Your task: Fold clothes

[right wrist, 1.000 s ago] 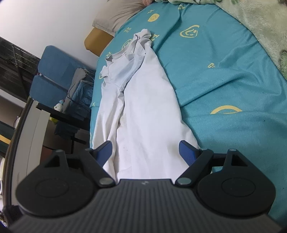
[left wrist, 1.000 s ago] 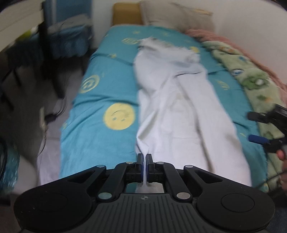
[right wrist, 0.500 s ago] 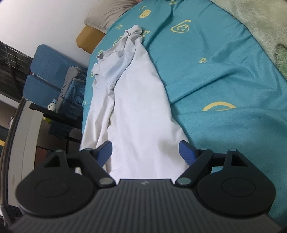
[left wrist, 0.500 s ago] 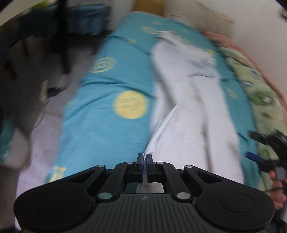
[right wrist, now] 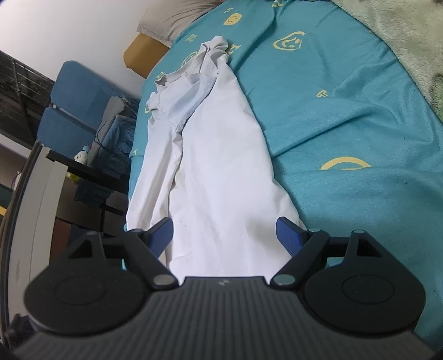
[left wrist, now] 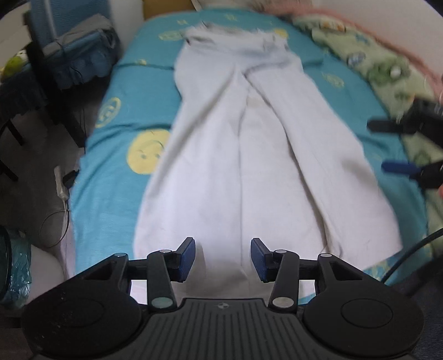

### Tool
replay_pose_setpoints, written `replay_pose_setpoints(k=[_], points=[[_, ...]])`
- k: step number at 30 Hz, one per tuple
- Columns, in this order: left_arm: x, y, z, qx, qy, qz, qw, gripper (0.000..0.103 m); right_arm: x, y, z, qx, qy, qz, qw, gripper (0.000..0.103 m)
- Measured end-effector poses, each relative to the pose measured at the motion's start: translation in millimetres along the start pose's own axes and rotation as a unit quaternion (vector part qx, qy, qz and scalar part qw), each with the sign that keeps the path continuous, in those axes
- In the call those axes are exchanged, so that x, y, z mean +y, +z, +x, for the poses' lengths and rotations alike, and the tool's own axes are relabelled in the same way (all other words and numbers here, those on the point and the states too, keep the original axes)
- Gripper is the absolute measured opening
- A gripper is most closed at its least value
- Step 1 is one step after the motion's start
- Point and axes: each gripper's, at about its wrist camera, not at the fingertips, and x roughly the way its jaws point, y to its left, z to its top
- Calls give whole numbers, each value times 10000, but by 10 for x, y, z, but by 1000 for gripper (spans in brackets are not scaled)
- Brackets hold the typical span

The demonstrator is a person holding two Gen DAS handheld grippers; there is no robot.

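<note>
on the teal bedsheet the white t-shirt now lies long and narrow, both sides folded inward. the left gripper, clamped on its near hem a second ago, is opening with nothing pinched (fold released). the right gripper waits wide and empty above the hem.

Likely a bedroom: bed, pillow.
</note>
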Motion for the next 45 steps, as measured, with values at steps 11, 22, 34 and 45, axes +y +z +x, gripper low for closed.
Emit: replay_pose_setpoints(k=[11, 22, 34, 45], points=[[-105, -2, -318, -677, 177, 455, 9965, 1, -14, 5, -1, 47, 152, 87, 9998, 83], [-703, 168, -533, -941, -471, 1275, 9862, 1, -60, 24, -32, -36, 155, 163, 9997, 83], [-31, 92, 43, -333, -1790, -749, 9804, 41, -269, 1, -58, 70, 0, 302, 9995, 83], [915, 59, 266, -276, -1518, -2690, 9507, 57, -308, -73, 4, 141, -540, 327, 9979, 75]])
